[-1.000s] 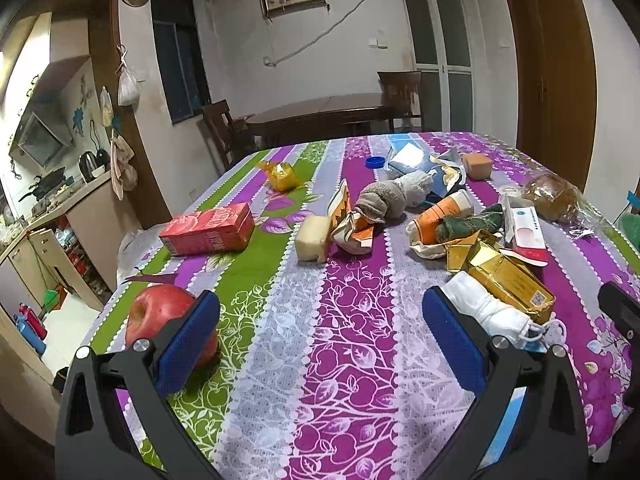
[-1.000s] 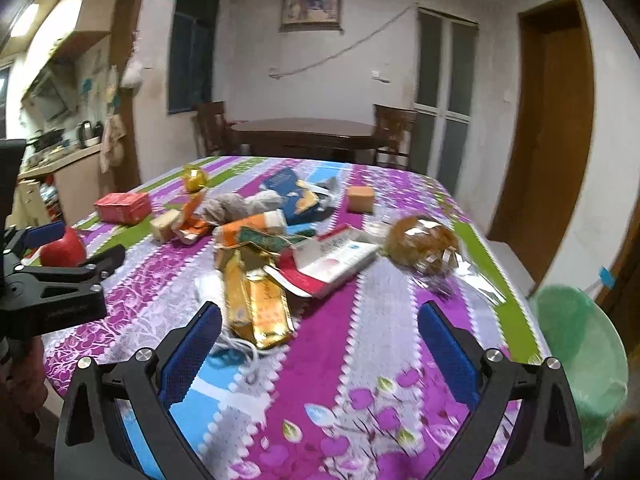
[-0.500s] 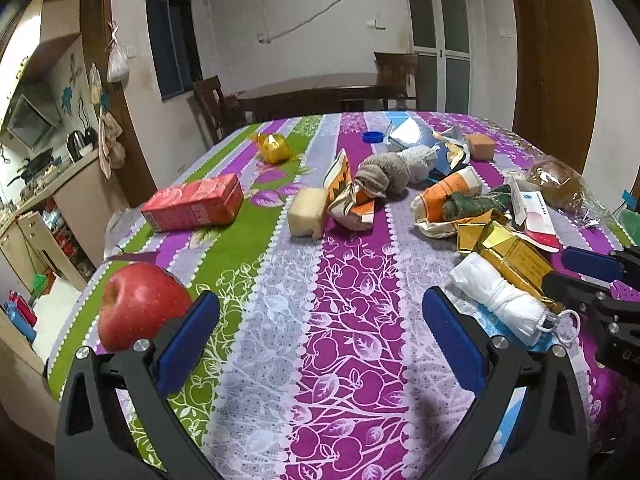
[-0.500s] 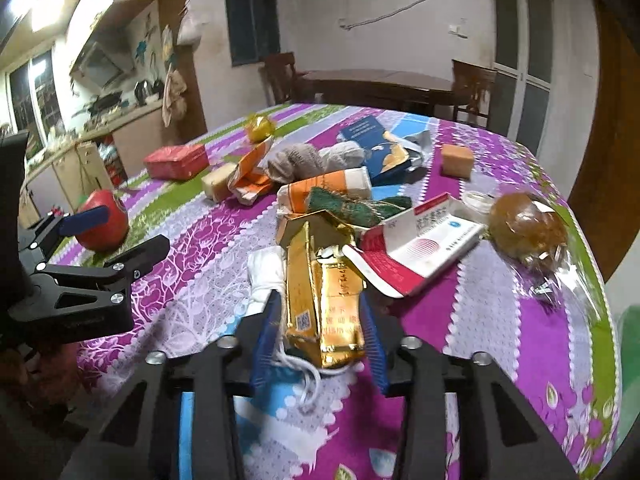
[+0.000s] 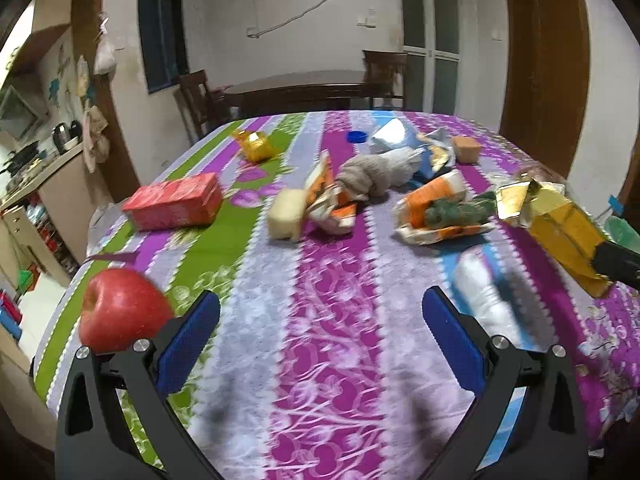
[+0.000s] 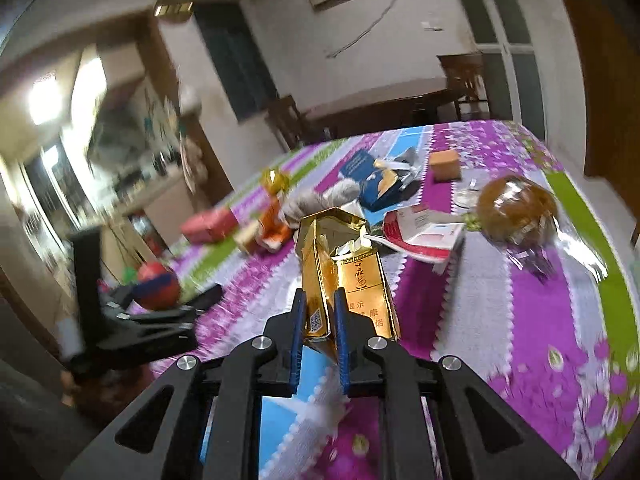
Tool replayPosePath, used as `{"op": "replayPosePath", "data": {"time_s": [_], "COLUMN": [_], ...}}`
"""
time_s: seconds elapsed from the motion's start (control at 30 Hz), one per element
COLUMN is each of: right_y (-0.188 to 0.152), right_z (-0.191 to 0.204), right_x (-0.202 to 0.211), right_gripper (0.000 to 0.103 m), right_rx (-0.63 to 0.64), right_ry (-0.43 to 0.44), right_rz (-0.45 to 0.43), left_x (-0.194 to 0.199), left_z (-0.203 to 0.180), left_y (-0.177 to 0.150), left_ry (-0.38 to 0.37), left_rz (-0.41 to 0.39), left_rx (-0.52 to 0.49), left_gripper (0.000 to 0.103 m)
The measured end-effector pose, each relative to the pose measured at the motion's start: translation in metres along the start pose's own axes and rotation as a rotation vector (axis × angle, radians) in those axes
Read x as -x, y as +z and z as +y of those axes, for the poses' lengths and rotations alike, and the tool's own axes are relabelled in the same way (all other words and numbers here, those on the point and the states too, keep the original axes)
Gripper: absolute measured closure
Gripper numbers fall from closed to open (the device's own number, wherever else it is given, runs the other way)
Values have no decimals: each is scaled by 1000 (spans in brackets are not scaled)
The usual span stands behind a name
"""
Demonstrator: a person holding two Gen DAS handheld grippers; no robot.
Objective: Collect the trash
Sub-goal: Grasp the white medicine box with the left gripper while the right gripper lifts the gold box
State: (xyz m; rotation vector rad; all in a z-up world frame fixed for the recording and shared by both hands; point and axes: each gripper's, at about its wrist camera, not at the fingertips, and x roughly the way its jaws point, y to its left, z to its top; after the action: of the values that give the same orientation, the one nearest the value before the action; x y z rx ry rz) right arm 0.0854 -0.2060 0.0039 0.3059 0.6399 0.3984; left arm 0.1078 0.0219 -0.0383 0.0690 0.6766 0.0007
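Note:
Trash lies scattered over the flowered tablecloth (image 5: 332, 280). The gold foil packet (image 6: 344, 264) is lifted off the cloth, tilted, its torn top pointing away. My right gripper (image 6: 320, 298) has its blue pads pressed on the packet's lower end, and its jaws are still closing. In the left wrist view the same gold packet (image 5: 560, 232) hangs at the right edge with the right gripper's dark tip (image 5: 616, 266) below it. My left gripper (image 5: 320, 320) stands open over bare cloth, nothing between its fingers. A red apple (image 5: 120, 308) sits just left of its left finger.
A white rolled cloth (image 5: 484, 296) lies by the left gripper's right finger. Farther back are a red carton (image 5: 176, 204), a grey sock (image 5: 372, 172), an orange packet (image 5: 436, 196) and a red-white box (image 6: 424, 232). Wrapped bread (image 6: 516, 208) sits near the right edge, a green bin (image 5: 620, 232) beyond it.
The right gripper went from wide open to shut on the gold packet, lifted it off the table and rolled. The left gripper stayed open and hardly moved.

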Motion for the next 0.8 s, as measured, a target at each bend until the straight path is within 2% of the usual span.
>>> {"op": "replayPosePath", "data": {"time_s": [0.2,0.37,0.5,0.6,0.7,0.8], "right_y": [-6,-9,-8,-6,-11,-17], "right_z": [-16,-22,-24,-32,-36,-38], "right_x": [51,90,118,137,148,155], "right_gripper": [88,88,88,88,88,88], "right_rx": [-95,-115,-111,-132,-133,-141], "right_ry": [98,173,144,121,107,91], "right_rz": [-73,-155,-245,-317,-343,-354], "left_x": [6,-3,-4,1,-2,-16], "left_z": [-30,-45,-56,-72,-96,-128], "left_y": [20,27,25,29,36,40], "left_ry": [-64,-108,-119,-202,-318,-348], "left_rz": [-54,-23,-8,14,71,135], "left_rx": [-54,-55,-73,-96,-98,-111], "left_gripper": [5,5,5,5,5,5]}}
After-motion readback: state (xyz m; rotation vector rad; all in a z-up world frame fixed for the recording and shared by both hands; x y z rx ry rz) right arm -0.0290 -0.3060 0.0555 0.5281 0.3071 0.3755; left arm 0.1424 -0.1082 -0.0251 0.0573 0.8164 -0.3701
